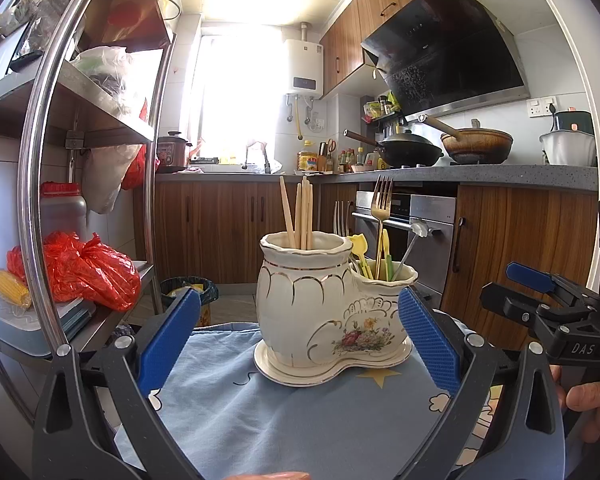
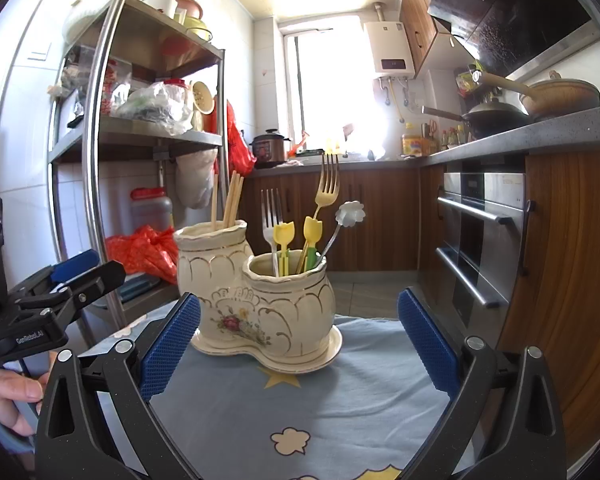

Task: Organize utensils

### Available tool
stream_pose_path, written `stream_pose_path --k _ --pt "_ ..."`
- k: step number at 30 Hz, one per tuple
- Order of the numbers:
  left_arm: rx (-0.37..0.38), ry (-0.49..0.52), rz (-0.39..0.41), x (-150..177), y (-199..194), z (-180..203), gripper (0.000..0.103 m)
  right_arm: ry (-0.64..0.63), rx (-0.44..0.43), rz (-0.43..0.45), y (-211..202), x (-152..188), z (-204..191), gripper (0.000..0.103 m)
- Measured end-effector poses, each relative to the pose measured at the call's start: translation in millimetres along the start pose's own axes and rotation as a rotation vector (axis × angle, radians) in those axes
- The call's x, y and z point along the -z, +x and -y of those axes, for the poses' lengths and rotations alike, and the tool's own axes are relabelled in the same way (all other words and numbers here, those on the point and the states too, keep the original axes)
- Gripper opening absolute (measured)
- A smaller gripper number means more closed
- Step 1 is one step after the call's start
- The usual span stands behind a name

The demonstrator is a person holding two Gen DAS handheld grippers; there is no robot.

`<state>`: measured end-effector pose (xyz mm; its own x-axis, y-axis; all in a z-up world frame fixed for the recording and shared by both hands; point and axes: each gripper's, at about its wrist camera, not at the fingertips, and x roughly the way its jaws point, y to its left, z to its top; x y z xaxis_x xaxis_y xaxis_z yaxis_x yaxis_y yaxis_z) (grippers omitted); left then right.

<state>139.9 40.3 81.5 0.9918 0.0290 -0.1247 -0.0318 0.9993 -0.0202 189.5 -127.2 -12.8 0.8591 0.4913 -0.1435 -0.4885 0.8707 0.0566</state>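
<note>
A cream two-pot ceramic utensil holder [image 1: 324, 312] [image 2: 256, 304] stands on its saucer on a blue cloth [image 1: 280, 408] [image 2: 300, 408]. The taller pot holds several wooden chopsticks [image 1: 300, 212] [image 2: 230, 200]. The lower pot holds a gold fork [image 1: 382, 208] [image 2: 327, 188], a silver fork [image 2: 271, 216], yellow and green picks [image 2: 286, 240] and a flower-headed spoon [image 2: 350, 212]. My left gripper [image 1: 300, 344] is open and empty, just before the holder. My right gripper [image 2: 300, 344] is open and empty, its fingers either side of the holder's near face.
A steel rack [image 1: 100, 160] [image 2: 140, 140] with bags and jars stands to the left. Wooden cabinets, an oven [image 2: 480, 240] and a counter with woks [image 1: 408, 152] lie behind and right. A bin [image 1: 188, 292] stands on the floor.
</note>
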Motion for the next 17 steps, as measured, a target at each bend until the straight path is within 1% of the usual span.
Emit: stream_pose_path --k 17 --pt "-0.001 0.008 -0.005 2.9 -1.0 -3.8 0.098 -0.001 -0.006 0.005 -0.7 0.3 -1.1 0.098"
